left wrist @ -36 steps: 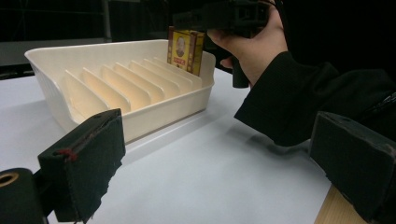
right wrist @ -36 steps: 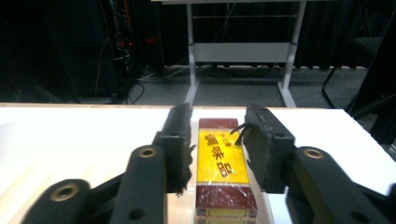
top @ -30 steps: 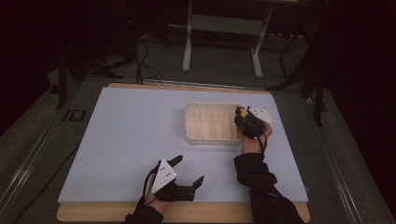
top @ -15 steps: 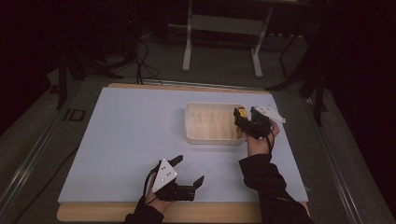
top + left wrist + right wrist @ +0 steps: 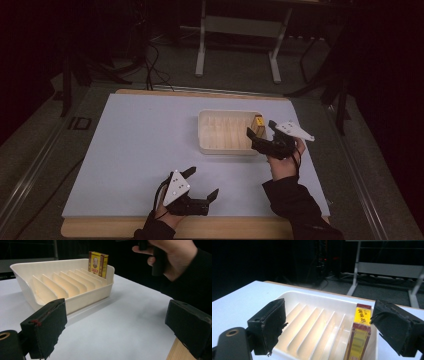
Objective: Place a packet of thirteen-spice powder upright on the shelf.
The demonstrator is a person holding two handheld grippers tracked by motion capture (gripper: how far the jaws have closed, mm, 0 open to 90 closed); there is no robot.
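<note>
A yellow-and-red box [image 5: 258, 123] stands upright in the rightmost slot of the cream slotted tray [image 5: 220, 131]. My right gripper [image 5: 260, 128] hovers just beside the tray's right end. Its jaws have just been opening, and the pads do not touch the box. In the right gripper view the box [image 5: 360, 338] stands free ahead of my right gripper [image 5: 332, 326], close to the right jaw. My left gripper [image 5: 204, 181] rests open near the table's front edge with nothing in it. In the left gripper view, its jaws frame the tray [image 5: 75, 298] and the box [image 5: 98, 262].
The tray's other slots [image 5: 312, 325] hold nothing. A pale blue mat [image 5: 135, 140] covers the table, with a wooden strip [image 5: 210, 228] along the front. A metal stand [image 5: 237, 30] and cables lie on the dark floor beyond. The right hand [image 5: 172, 258] shows in the left gripper view.
The right gripper's jaws opened off the box, leaving it standing in the tray. That gripper drew away to the right and a little up. The left gripper stayed put.
</note>
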